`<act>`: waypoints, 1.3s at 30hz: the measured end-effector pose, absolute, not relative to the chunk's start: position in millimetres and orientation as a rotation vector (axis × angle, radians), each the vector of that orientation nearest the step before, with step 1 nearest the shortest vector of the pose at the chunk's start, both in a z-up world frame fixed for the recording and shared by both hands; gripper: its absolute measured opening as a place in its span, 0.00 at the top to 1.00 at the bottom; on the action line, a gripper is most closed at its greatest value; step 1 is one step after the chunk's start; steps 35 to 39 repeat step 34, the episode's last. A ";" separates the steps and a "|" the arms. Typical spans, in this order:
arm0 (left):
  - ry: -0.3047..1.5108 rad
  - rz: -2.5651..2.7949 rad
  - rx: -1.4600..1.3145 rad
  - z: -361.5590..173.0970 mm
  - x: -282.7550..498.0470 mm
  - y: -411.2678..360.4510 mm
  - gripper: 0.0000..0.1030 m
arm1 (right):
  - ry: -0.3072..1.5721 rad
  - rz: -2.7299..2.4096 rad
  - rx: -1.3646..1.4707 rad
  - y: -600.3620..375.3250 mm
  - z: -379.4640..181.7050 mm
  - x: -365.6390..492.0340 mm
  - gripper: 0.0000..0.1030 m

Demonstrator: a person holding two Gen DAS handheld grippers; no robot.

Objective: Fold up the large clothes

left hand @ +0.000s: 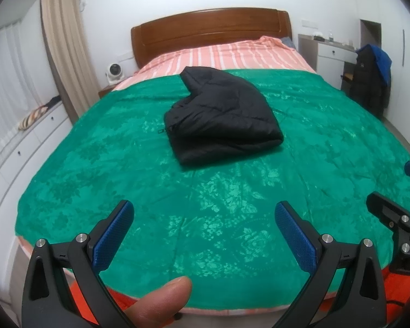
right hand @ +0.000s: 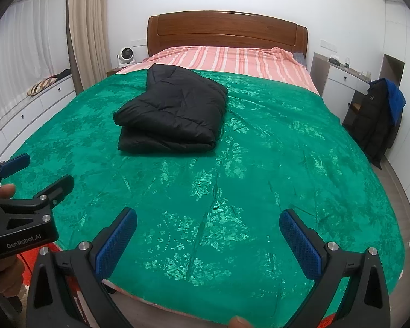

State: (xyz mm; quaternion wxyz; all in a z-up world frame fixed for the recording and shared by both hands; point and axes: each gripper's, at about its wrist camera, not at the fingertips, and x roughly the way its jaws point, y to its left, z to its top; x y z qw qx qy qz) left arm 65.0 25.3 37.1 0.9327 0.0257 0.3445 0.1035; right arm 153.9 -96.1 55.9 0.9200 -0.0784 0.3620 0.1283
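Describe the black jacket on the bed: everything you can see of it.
The black quilted puffer jacket looks like padded, slightly shiny fabric with stitched channels. It lies folded into a thick, layered bundle with a rounded fold along its near edge, and a small zipper pull shows at one side. It rests on the green floral bedspread, near the bed's middle, just short of the pink striped sheet. Neither gripper touches it; only the bedspread does.

- "GenRobot.AI" stands in pale letters on the black body of the left gripper point(right hand: 35, 175), at about 8 o'clock in the right wrist view.
- On the right gripper point(left hand: 396, 191), at about 4 o'clock in the left wrist view, a few pale characters show at the frame's edge, cut off and unreadable.
- A small pale emblem marks the dark hanging coat point(right hand: 371, 117); too small to read.
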 end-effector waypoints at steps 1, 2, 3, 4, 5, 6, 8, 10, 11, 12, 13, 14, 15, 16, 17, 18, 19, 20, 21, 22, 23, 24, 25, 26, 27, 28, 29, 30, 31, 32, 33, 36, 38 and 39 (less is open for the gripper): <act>0.706 0.212 0.052 37.7 65.1 25.1 0.00 | 0.741 0.268 -0.162 -95.4 57.1 153.3 0.00; 0.705 0.214 0.053 38.7 65.0 24.9 0.00 | 0.737 0.269 -0.164 -94.4 58.3 153.2 0.00; 0.704 0.217 0.055 39.2 64.9 24.3 0.00 | 0.734 0.270 -0.164 -93.9 59.2 153.0 0.00; 0.702 0.221 0.059 39.8 64.8 24.3 0.00 | 0.734 0.272 -0.163 -93.2 59.5 153.2 0.00; 0.699 0.227 0.066 40.5 64.4 23.8 0.00 | 0.736 0.272 -0.164 -92.7 59.4 153.7 0.00; 0.697 0.230 0.069 40.9 64.1 23.9 0.00 | 0.738 0.272 -0.165 -92.4 59.1 154.0 0.00; 0.698 0.231 0.071 41.1 64.0 24.1 0.00 | 0.741 0.271 -0.168 -92.0 58.4 154.5 0.00; 0.702 0.227 0.066 41.0 64.1 24.6 0.00 | 0.744 0.272 -0.169 -91.6 57.9 154.4 0.00; 0.704 0.226 0.065 41.0 64.2 24.5 0.00 | 0.744 0.274 -0.170 -91.3 58.1 154.2 0.00; 0.704 0.224 0.065 41.0 64.0 24.5 0.00 | 0.743 0.275 -0.171 -90.9 58.5 153.8 0.00; 0.704 0.223 0.065 41.2 63.9 24.7 0.00 | 0.742 0.276 -0.172 -90.7 59.0 153.8 0.00; 0.703 0.222 0.064 41.6 63.7 24.9 0.00 | 0.740 0.278 -0.173 -90.7 59.5 153.7 0.00; 0.703 0.220 0.063 41.9 63.5 25.1 0.00 | 0.738 0.280 -0.173 -90.2 60.3 153.6 0.00; 0.704 0.219 0.062 42.0 63.2 25.3 0.00 | 0.737 0.281 -0.173 -89.9 60.6 153.7 0.00; 0.704 0.217 0.058 42.3 63.0 25.6 0.00 | 0.736 0.281 -0.174 -89.6 61.0 154.3 0.00; 0.705 0.216 0.055 42.4 63.0 25.6 0.00 | 0.734 0.282 -0.174 -89.0 61.5 154.5 0.00; 0.706 0.213 0.051 42.6 62.9 26.2 0.00 | 0.733 0.283 -0.175 -88.8 61.8 154.6 0.00; 0.707 0.211 0.048 42.9 63.1 26.4 0.00 | 0.733 0.283 -0.176 -88.1 61.9 154.9 0.00; 0.707 0.210 0.048 42.9 63.1 26.4 0.00 | 0.733 0.283 -0.176 -87.9 61.6 155.2 0.00; 0.707 0.209 0.048 42.8 63.1 26.1 0.00 | 0.734 0.283 -0.176 -87.9 61.4 155.0 0.00; 0.707 0.206 0.049 42.7 63.4 25.6 0.00 | 0.735 0.282 -0.175 -87.8 61.4 154.9 0.00; 0.708 0.204 0.050 42.3 63.6 25.5 0.00 | 0.737 0.281 -0.175 -87.7 61.2 155.2 0.00; 0.711 0.202 0.049 41.6 63.8 24.8 0.00 | 0.739 0.279 -0.175 -87.9 61.0 155.3 0.00; 0.713 0.201 0.048 41.1 64.0 24.7 0.00 | 0.742 0.278 -0.174 -88.2 60.6 155.7 0.00; 0.713 0.199 0.044 40.9 63.8 24.8 0.00 | 0.743 0.277 -0.173 -89.2 60.3 155.8 0.00; 0.711 0.199 0.041 40.5 63.8 25.0 0.00 | 0.744 0.276 -0.172 -89.6 60.5 156.0 0.00; 0.706 0.203 0.042 40.4 63.3 24.6 0.00 | 0.744 0.274 -0.172 -90.3 60.5 156.3 0.00; 0.703 0.203 0.045 40.4 63.1 24.1 0.00 | 0.744 0.273 -0.172 -90.6 60.4 156.5 0.00; 0.698 0.204 0.047 40.7 62.7 23.6 0.00 | 0.744 0.271 -0.172 -91.2 60.5 156.9 0.00; 0.692 0.211 0.049 41.3 62.0 23.1 0.00 | 0.745 0.270 -0.170 -92.1 60.3 157.2 0.00; 0.685 0.214 0.050 41.8 61.4 22.7 0.00 | 0.747 0.269 -0.167 -92.7 60.4 157.8 0.00; 0.680 0.215 0.053 42.4 61.0 22.1 0.00 | 0.748 0.269 -0.165 -93.2 60.1 158.3 0.00; 0.680 0.215 0.053 42.4 61.0 22.1 0.00 | 0.748 0.269 -0.165 -93.2 60.1 158.3 0.00; 0.680 0.215 0.053 42.4 61.0 22.1 0.00 | 0.748 0.269 -0.165 -93.2 60.1 158.3 0.00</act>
